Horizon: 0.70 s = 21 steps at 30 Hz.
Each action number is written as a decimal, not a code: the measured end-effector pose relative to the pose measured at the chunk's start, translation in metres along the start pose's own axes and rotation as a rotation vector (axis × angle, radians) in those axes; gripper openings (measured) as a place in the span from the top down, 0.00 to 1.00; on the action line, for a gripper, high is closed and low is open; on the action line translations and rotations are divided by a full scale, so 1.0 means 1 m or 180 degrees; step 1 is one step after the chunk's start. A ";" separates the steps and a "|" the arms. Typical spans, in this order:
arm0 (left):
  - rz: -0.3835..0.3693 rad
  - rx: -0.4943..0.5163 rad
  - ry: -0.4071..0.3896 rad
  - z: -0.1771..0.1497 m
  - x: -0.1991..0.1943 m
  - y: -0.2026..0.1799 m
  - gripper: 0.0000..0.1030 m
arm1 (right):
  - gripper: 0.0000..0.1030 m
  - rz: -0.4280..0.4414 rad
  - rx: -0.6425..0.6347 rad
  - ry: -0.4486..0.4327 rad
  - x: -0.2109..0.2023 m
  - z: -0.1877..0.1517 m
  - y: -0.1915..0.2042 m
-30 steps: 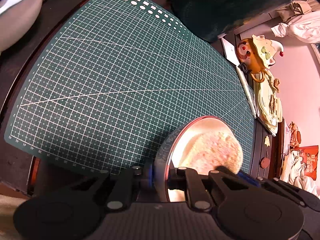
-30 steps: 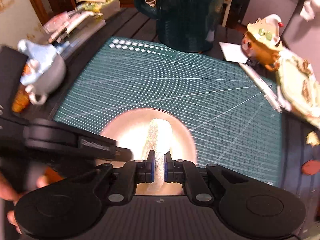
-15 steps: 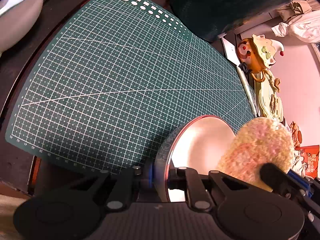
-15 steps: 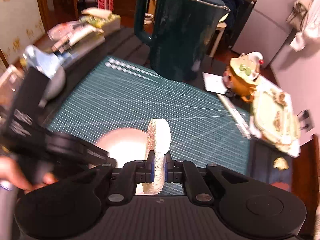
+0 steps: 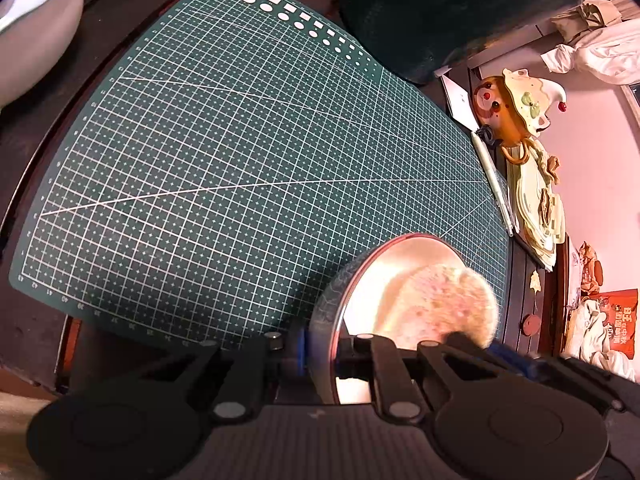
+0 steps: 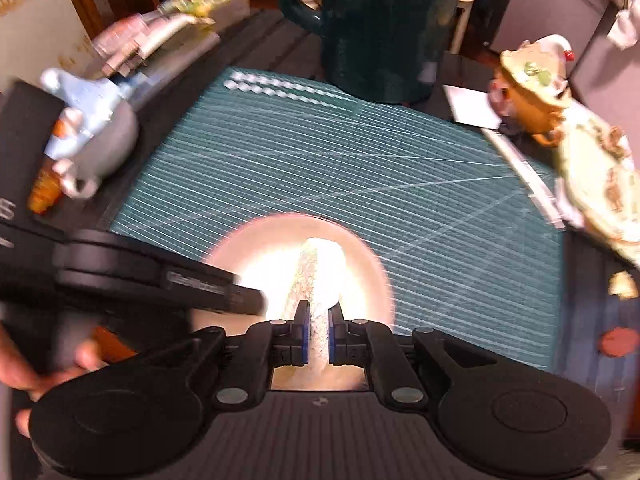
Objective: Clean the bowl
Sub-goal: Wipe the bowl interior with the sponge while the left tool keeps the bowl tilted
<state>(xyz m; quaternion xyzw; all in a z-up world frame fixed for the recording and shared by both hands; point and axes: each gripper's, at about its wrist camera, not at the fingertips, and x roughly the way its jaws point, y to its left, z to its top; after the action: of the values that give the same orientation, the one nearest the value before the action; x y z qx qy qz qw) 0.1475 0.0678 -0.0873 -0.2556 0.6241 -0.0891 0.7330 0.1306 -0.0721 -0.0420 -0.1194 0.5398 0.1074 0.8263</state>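
Change, item one: sponge [image 5: 444, 304] in my right gripper [image 6: 318, 334]. Half a second ago I had it lifted clear of the bowl [image 5: 384, 264], out past the rim on the side nearest the table's clutter; it is now back down inside, pressed to the inner wall much as it was a second ago.

Change, item two: my right wrist view. The green kettle [image 6: 384, 28], seen whole while I was raised, is again cut off at the top edge; the bowl again fills the view beneath my fingers.
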 end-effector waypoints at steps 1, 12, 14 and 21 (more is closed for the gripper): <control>0.0005 0.0007 -0.0002 0.000 0.000 0.000 0.88 | 0.93 -0.0078 -0.0086 -0.0016 -0.002 0.000 0.001; 0.0038 0.0029 -0.0010 0.001 0.000 -0.004 0.88 | 0.93 0.0004 -0.0007 -0.0360 -0.046 0.004 -0.011; 0.0035 0.0029 -0.0009 0.002 0.000 -0.004 0.88 | 0.93 0.0129 0.0026 -0.0327 -0.044 0.006 -0.009; 0.0028 0.0021 -0.0001 0.005 -0.001 -0.005 0.88 | 0.93 0.0328 0.0103 -0.0079 -0.009 0.001 0.004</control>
<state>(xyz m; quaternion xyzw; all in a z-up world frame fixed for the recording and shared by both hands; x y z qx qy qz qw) 0.1528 0.0653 -0.0836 -0.2504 0.6247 -0.0879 0.7344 0.1268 -0.0681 -0.0336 -0.0766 0.5367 0.1426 0.8281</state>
